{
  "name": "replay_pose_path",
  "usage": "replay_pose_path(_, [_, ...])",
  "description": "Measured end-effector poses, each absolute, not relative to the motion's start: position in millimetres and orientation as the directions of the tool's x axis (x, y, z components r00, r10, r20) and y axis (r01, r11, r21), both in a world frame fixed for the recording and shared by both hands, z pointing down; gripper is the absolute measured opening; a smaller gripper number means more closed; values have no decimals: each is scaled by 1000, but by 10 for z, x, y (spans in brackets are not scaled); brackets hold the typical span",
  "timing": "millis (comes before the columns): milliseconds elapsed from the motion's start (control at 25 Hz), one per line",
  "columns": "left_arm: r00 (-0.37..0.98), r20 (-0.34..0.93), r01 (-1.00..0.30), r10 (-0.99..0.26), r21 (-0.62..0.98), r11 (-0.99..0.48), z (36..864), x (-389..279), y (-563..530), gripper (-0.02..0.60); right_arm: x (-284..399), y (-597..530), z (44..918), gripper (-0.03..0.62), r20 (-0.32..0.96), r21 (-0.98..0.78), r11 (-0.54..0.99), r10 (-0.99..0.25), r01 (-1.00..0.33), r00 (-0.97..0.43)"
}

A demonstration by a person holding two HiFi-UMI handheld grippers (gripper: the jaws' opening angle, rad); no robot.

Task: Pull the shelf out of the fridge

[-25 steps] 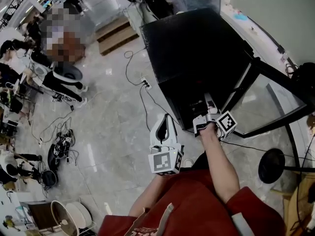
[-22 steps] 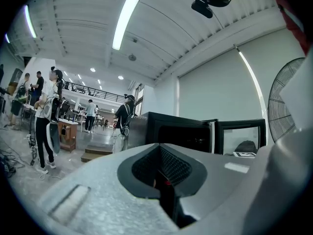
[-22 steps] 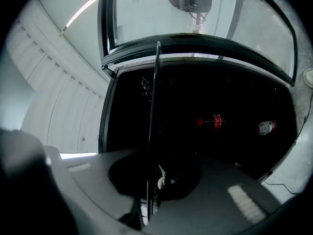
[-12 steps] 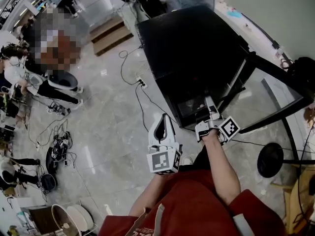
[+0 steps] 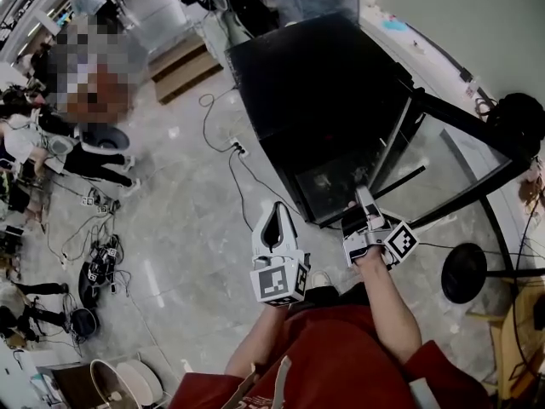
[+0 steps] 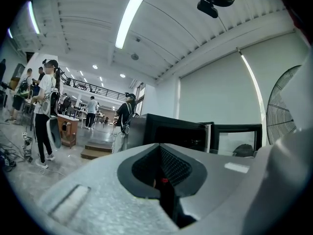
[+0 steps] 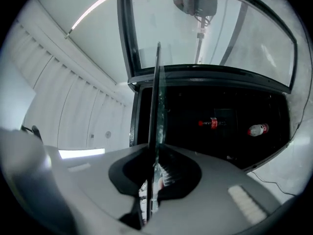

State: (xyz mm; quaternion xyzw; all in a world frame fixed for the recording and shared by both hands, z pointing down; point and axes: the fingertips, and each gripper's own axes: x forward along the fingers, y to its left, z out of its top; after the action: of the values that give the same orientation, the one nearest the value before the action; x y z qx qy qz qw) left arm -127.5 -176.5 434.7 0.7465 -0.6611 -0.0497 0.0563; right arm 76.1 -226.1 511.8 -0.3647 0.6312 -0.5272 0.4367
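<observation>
Gripping the shelf (image 7: 156, 97) by its front edge, the right gripper (image 7: 154, 166) has its jaws clenched on the thin pane, which shows edge-on in the right gripper view and runs back into the dark fridge (image 5: 324, 83). The shelf looks part-way out of the cabinet, its rear portion inside. Holding it at the edge probably lets it slide straight along its rails. Two bottles (image 7: 212, 123) lie deeper inside, apart from it. The glass door (image 5: 443, 156) stands swung wide to the right, leaving the opening free. The right forearm (image 5: 387, 296) reaches forward and down towards the fridge front. The left gripper (image 6: 161, 166) is pressed shut on nothing and held out well apart from the fridge.
</observation>
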Motion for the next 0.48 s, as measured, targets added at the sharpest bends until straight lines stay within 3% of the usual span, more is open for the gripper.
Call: replay_pose_path(480, [31, -5, -992, -1000, 123, -31, 4247, -924, -1251, 6, 1083, -1661, 4979, 23, -200, -976, 216, -858, 20, -473])
